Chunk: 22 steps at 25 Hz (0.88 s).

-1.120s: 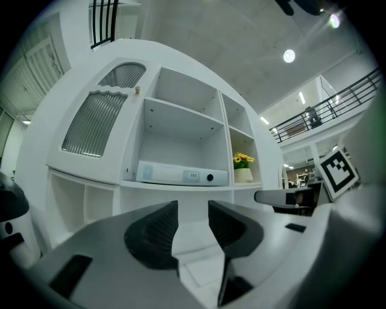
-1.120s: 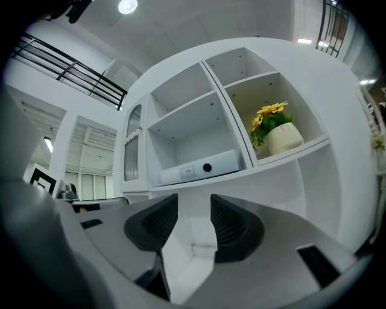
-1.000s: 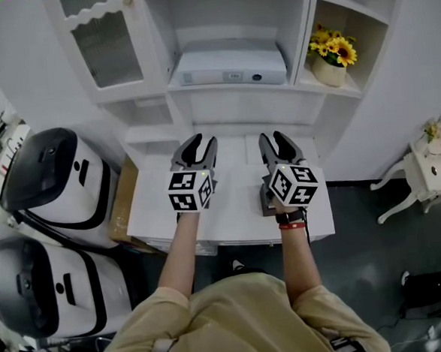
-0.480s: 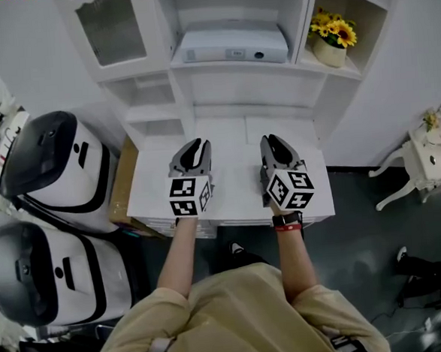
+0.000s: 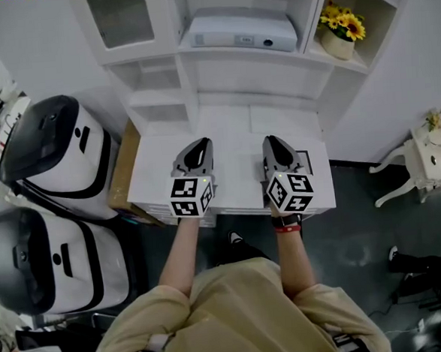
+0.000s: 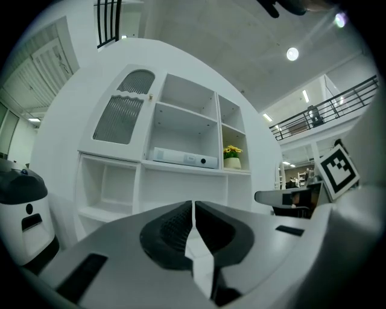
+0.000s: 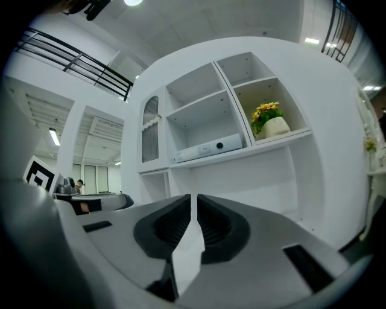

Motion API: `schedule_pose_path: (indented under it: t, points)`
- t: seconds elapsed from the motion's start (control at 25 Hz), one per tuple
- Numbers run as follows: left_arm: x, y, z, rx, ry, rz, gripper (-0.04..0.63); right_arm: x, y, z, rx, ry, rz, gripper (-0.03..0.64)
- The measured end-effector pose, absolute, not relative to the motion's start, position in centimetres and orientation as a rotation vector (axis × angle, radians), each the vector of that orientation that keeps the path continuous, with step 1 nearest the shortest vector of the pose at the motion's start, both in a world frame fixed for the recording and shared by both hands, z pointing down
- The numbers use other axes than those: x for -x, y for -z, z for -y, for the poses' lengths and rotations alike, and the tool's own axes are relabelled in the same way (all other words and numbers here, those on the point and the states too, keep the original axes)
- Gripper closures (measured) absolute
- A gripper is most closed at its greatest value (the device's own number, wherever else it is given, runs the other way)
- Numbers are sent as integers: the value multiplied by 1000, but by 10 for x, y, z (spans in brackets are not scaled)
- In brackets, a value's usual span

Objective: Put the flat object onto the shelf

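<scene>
The flat object [image 5: 242,33], a white slab-like box with a dark button on its front, lies on the middle shelf [image 5: 261,56] of the white cabinet; it also shows as the flat object [image 6: 184,158] and the flat object [image 7: 208,148] in the two gripper views. My left gripper [image 5: 201,143] and right gripper [image 5: 271,141] hover side by side over the white table [image 5: 154,176], well short of the shelf. Both point level at the cabinet. The jaws of both have just been closing and stand shut, left gripper [image 6: 193,205] and right gripper [image 7: 194,199], with nothing between them.
Two white-and-black rounded machines [image 5: 49,149] [image 5: 30,260] stand at the left, with a cardboard box [image 5: 121,182] beside the table. A pot of sunflowers [image 5: 340,39] fills the right shelf compartment. A small white side table [image 5: 430,153] stands at the right.
Both grippers have drawn back from the cabinet and sunk toward the table's near half. Their jaws, parted a second ago, are closed together now.
</scene>
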<state>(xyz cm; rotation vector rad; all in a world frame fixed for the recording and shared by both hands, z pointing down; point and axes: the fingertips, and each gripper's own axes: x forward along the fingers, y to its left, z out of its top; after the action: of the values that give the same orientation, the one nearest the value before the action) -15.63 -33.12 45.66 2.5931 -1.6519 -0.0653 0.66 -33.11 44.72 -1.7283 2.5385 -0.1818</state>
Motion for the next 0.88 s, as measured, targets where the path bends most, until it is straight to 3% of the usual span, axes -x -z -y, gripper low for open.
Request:
schedule_pose_path:
  t: [0.88]
  points:
    - [156,-500,362,-2498,34,1607,575,-13,-463,363,1768,190,-2561,584]
